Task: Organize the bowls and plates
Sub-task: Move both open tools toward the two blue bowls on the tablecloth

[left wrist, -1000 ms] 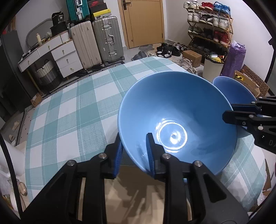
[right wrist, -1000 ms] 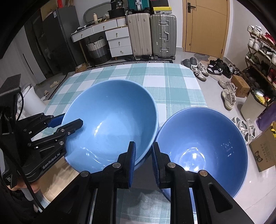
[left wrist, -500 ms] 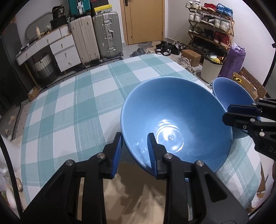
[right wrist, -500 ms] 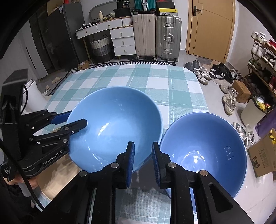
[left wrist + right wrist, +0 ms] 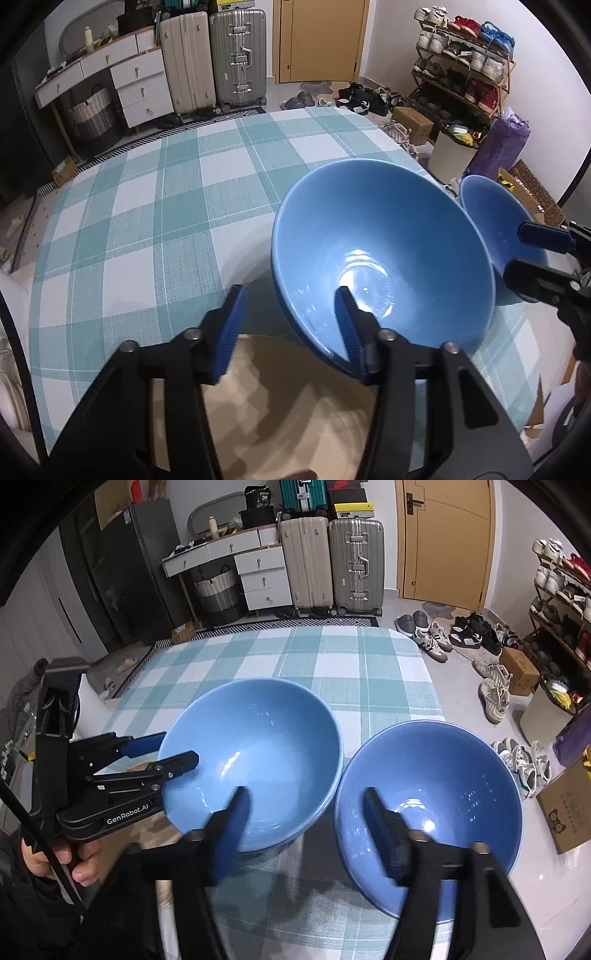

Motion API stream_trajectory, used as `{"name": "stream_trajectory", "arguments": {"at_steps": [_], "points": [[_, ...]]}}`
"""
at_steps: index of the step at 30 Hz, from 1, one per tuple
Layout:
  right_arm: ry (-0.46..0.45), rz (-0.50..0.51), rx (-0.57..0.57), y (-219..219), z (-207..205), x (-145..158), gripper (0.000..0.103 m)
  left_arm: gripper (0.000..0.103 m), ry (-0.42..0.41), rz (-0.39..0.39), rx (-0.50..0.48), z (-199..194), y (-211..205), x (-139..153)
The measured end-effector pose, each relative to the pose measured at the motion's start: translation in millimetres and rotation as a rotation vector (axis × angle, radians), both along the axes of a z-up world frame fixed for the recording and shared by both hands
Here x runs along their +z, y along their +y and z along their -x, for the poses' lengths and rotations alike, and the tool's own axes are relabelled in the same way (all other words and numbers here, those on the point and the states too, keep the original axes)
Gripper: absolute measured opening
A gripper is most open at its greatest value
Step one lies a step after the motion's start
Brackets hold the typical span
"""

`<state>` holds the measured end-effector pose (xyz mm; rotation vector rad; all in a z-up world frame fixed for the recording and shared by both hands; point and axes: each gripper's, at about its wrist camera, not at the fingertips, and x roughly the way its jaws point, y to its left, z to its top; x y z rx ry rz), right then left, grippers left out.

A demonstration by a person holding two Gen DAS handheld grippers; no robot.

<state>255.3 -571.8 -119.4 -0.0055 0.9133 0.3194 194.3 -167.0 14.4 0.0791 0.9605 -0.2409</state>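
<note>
Two blue bowls stand side by side on a table with a teal-and-white checked cloth (image 5: 332, 664). My left gripper (image 5: 291, 328) straddles the near rim of the left bowl (image 5: 388, 240), one finger inside and one outside. Its jaws are opening and the pads stand off the wall. In the right wrist view the left gripper (image 5: 170, 751) reaches the left bowl (image 5: 258, 746) from the left. My right gripper (image 5: 306, 830) is opening too, blurred, with the near rim of the right bowl (image 5: 443, 775) loose between its fingers. The left wrist view shows the right gripper (image 5: 517, 253) at the right bowl (image 5: 491, 210).
The right bowl sits close to the table's right edge. Beyond that edge lie shoes (image 5: 495, 694), a cardboard box (image 5: 565, 812) and a shoe rack (image 5: 465, 85). Suitcases (image 5: 332, 565) and white drawers (image 5: 262, 579) line the far wall. A hand (image 5: 55, 856) holds the left gripper.
Both grippers were pinching the bowls' near rims; their jaws have now spread apart and let the rims go. The bowls stay side by side on the cloth.
</note>
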Motion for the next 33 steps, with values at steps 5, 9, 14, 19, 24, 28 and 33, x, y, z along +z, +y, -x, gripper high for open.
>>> {"name": "stream_trajectory", "arguments": {"at_steps": [5, 9, 14, 19, 24, 28, 33], "points": [[-0.042, 0.001, -0.017, -6, 9, 13, 0.09, 0.087, -0.059, 0.06, -0.01, 18, 2, 22], [-0.074, -0.013, -0.03, -13, 21, 25, 0.1, 0.102, -0.045, 0.134, -0.014, 30, 2, 34], [-0.125, -0.046, -0.047, -26, 40, 44, 0.101, 0.102, -0.041, 0.175, -0.017, 49, -7, 45], [-0.151, -0.069, -0.072, -45, 58, 59, 0.101, 0.102, -0.043, 0.173, -0.03, 68, -26, 53], [-0.185, -0.061, -0.095, -63, 75, 72, 0.101, 0.102, -0.06, 0.178, -0.042, 81, -43, 60], [-0.191, -0.065, -0.115, -79, 87, 75, 0.101, 0.102, -0.067, 0.169, -0.045, 90, -59, 64], [-0.186, -0.071, -0.137, -97, 98, 69, 0.102, 0.102, -0.06, 0.172, -0.057, 97, -82, 61]]}}
